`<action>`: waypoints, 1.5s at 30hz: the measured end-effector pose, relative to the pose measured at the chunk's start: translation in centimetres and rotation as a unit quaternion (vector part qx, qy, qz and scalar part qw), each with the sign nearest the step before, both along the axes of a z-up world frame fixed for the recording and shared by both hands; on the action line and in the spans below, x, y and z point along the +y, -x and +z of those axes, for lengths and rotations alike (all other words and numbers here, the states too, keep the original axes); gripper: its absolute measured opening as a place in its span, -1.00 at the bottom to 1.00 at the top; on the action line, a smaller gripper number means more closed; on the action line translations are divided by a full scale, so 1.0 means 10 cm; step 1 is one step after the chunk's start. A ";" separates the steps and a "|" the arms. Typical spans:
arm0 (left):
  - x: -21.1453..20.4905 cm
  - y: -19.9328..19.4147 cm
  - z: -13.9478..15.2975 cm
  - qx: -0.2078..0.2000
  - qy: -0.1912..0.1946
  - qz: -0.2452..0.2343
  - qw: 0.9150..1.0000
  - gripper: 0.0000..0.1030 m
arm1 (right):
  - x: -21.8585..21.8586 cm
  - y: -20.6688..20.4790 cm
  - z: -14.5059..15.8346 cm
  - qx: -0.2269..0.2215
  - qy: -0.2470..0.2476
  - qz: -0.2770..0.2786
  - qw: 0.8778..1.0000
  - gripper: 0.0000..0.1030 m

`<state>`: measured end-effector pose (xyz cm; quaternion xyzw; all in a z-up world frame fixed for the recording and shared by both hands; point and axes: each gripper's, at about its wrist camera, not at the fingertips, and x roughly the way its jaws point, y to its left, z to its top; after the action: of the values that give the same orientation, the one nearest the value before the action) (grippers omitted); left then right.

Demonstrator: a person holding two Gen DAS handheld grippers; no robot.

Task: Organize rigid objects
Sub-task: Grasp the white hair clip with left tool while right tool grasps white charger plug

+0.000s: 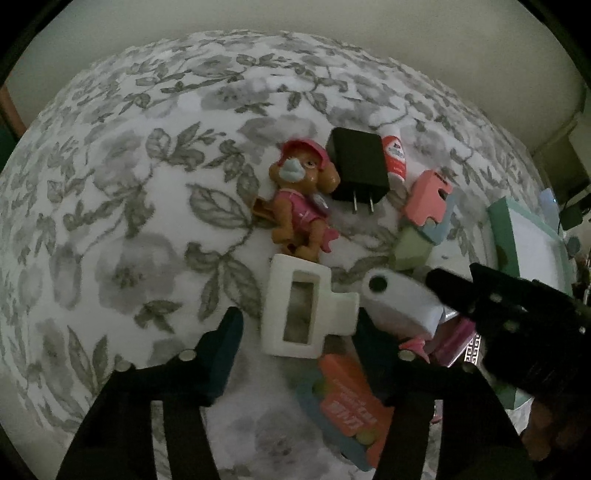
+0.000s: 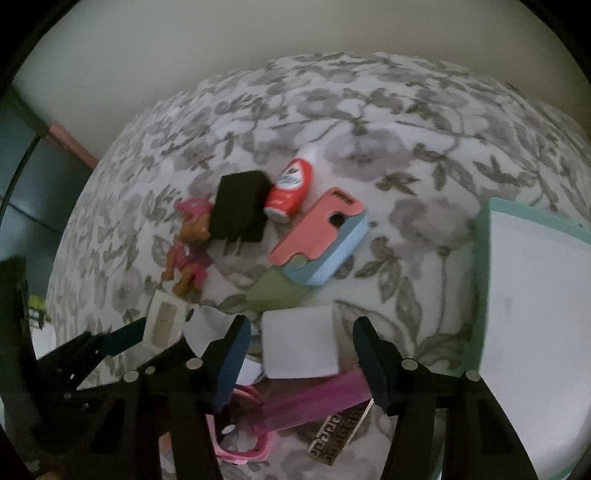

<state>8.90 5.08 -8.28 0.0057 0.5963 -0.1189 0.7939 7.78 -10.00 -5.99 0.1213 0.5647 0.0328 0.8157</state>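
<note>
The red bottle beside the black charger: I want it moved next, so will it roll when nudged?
Probably. The red bottle lies on its side with a rounded body, so a sideways nudge may roll it. The black charger touching it may block that side; the soft floral bedspread should slow it.

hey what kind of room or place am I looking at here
Most likely a bedroom at home, with things laid out on a bed. The surface is a soft floral bedspread running up to a plain wall, and household odds and ends lie on it: a toy dog, a black plug adapter.
</note>
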 end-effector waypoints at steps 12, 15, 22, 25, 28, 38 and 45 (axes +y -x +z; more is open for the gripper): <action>0.04 -0.12 -0.04 -0.002 -0.026 0.015 1.000 -0.03 | 0.04 -0.02 -0.07 0.007 0.022 0.003 1.000 0.04; -0.01 -0.16 -0.08 0.001 -0.033 0.014 0.999 -0.05 | 0.00 -0.03 -0.11 0.009 0.004 -0.009 1.000 0.03; 0.04 -0.12 -0.04 0.001 -0.029 0.019 0.999 -0.07 | -0.02 0.00 -0.10 0.010 -0.010 -0.019 1.000 -0.06; 0.12 -0.07 0.04 -0.004 -0.024 0.021 0.999 -0.09 | -0.02 0.02 -0.10 0.009 -0.011 -0.021 1.000 -0.06; 0.12 -0.04 0.14 -0.011 -0.026 0.020 0.999 -0.09 | -0.06 0.07 -0.06 0.007 -0.013 -0.021 1.000 -0.07; 0.06 0.05 0.58 -0.037 -0.028 0.030 0.998 -0.09 | -0.19 0.22 0.19 -0.020 -0.041 -0.043 0.998 -0.07; -0.17 0.17 0.96 -0.064 -0.019 0.025 0.997 -0.09 | -0.38 0.41 0.44 -0.044 -0.052 -0.068 0.995 -0.07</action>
<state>7.19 3.41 1.27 0.0130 0.5461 -0.0870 0.8331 3.72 -13.82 -1.56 0.2003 0.5162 0.0120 0.8326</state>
